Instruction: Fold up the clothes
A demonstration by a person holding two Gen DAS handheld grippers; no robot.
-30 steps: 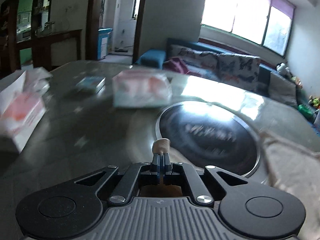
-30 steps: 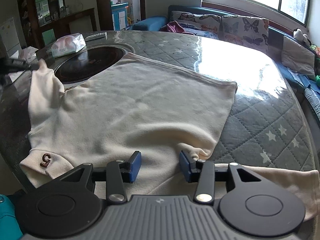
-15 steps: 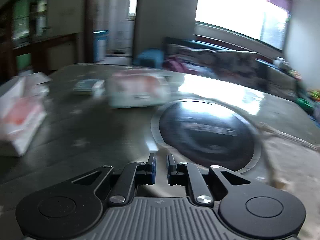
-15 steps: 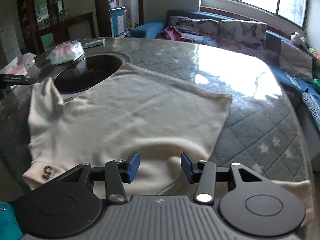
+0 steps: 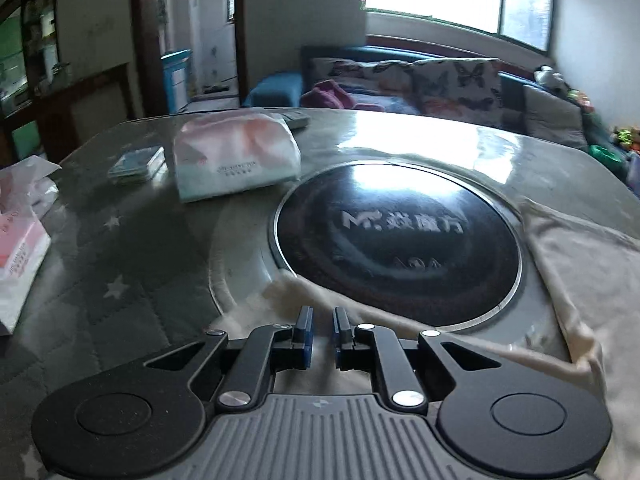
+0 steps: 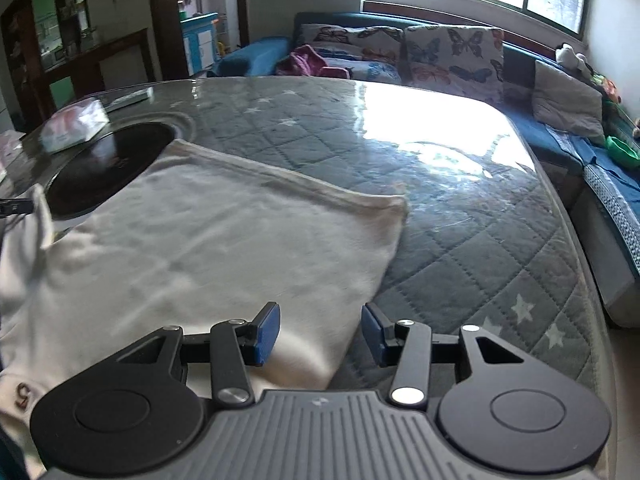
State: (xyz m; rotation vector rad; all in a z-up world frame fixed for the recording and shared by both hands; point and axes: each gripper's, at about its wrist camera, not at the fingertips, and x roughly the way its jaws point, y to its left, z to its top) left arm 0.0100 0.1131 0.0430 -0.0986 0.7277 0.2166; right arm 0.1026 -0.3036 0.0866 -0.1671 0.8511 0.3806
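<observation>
A cream sweater (image 6: 208, 248) lies spread flat on the quilted table top (image 6: 460, 216), with a small brown "5" patch (image 6: 22, 391) at its near left. My right gripper (image 6: 320, 330) is open and empty, just above the sweater's near right edge. My left gripper (image 5: 321, 330) is slightly open and empty. It hovers over a cream sleeve (image 5: 280, 296) that lies on the rim of the black round cooktop (image 5: 400, 236). More of the sweater (image 5: 592, 272) shows at the right of the left wrist view.
A tissue pack (image 5: 236, 152) and a small flat box (image 5: 138, 165) lie beyond the cooktop. A pink-and-white bag (image 5: 20, 240) sits at the table's left edge. A blue sofa with butterfly cushions (image 6: 440, 56) runs behind the table under the windows.
My left gripper let go of the cream sleeve tip and opened a little. The sleeve now lies below it. My right gripper has lifted and moved right, staying open.
</observation>
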